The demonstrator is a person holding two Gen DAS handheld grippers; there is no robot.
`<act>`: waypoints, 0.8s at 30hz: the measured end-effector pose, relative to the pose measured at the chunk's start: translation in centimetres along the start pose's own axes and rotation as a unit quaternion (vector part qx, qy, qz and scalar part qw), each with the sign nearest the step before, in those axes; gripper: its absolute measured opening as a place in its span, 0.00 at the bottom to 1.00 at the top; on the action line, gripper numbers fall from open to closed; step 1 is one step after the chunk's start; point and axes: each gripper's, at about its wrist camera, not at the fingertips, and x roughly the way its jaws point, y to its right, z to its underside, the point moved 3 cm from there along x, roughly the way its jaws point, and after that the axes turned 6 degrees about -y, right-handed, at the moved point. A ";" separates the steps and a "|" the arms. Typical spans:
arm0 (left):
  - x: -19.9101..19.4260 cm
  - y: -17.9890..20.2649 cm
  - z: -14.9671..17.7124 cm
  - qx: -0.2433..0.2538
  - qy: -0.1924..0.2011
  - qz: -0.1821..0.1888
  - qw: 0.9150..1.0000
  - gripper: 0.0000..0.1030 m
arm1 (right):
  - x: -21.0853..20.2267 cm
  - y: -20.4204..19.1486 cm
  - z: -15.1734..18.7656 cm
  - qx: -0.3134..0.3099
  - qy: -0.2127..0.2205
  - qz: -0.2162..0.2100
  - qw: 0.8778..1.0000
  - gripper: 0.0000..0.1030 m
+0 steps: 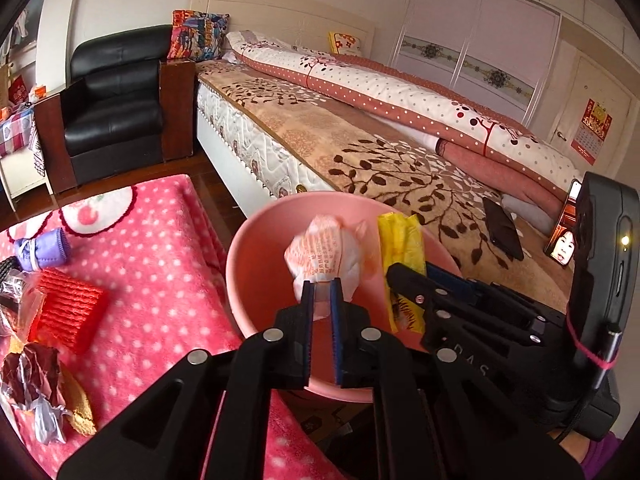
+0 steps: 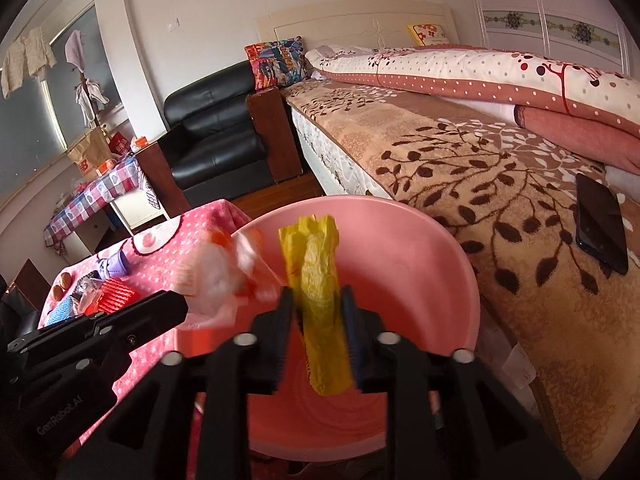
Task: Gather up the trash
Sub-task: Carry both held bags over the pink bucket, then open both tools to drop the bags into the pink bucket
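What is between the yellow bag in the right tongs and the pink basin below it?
Nothing visible. The yellow bag hangs between the right tongs directly over the open pink basin, whose floor beneath looks bare.
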 end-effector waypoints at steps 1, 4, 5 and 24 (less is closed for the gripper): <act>0.0 0.0 0.0 0.000 -0.003 0.001 1.000 0.21 | 0.1 0.1 0.0 0.002 0.000 -0.002 1.000 0.36; 0.0 0.1 -0.1 0.003 -0.003 -0.002 1.000 0.33 | -0.1 0.1 0.1 0.006 -0.002 0.003 1.000 0.42; -0.2 0.1 -0.1 0.001 -0.002 -0.003 1.000 0.33 | -0.2 0.1 0.2 0.006 -0.002 0.003 1.000 0.42; -8.7 -4.6 1.7 -0.031 0.067 -0.069 0.995 0.32 | -4.5 -8.4 1.7 -0.047 0.033 -0.038 0.998 0.48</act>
